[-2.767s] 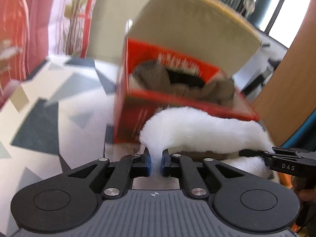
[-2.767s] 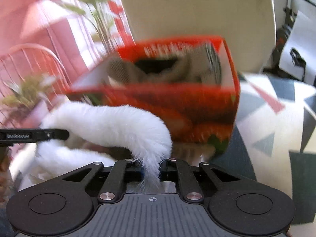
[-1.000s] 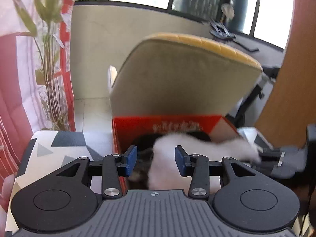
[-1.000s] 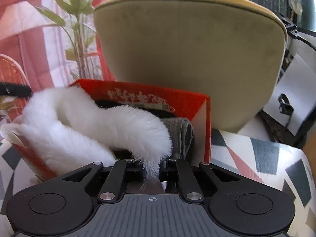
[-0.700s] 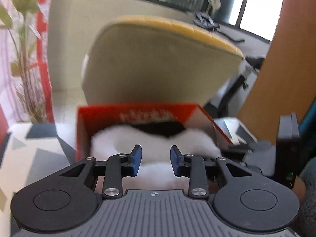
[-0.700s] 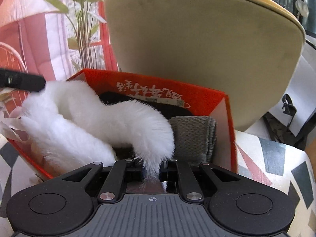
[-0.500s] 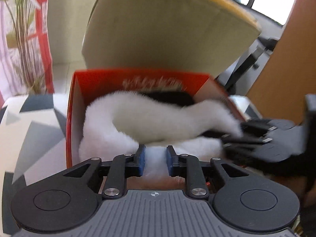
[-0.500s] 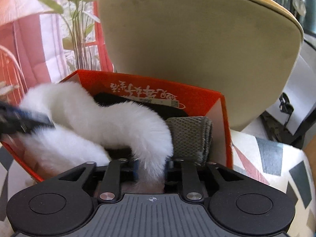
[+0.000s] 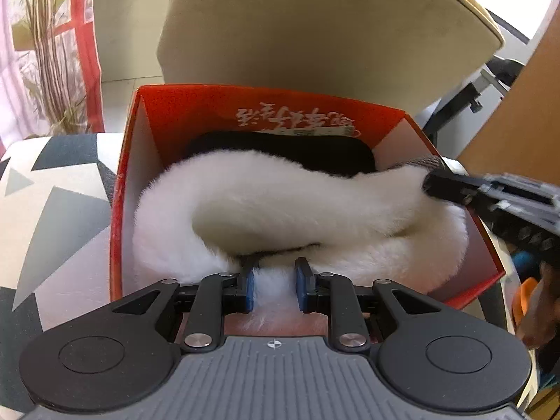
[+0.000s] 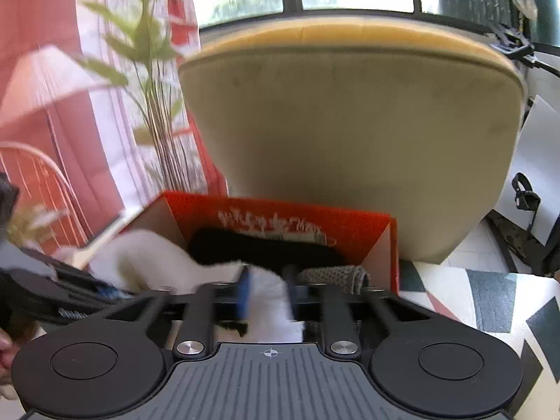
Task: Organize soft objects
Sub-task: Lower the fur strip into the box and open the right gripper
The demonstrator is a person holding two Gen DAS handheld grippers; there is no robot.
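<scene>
White fur scarf (image 9: 297, 206) lies folded across red box (image 9: 147, 112), long axis left-right. Left tool (image 9: 274, 288) clenched on near edge; right tool (image 10: 267, 295) closing on right-hand end. Both at box, left deeper.

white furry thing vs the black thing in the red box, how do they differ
The white furry piece is long, fluffy and curved across the near side of the red box; the black item is smooth, dark and lies flat against the far wall. The white piece is mostly in view on top, the black item is mostly hidden behind it. Both are soft things inside the same box.
</scene>
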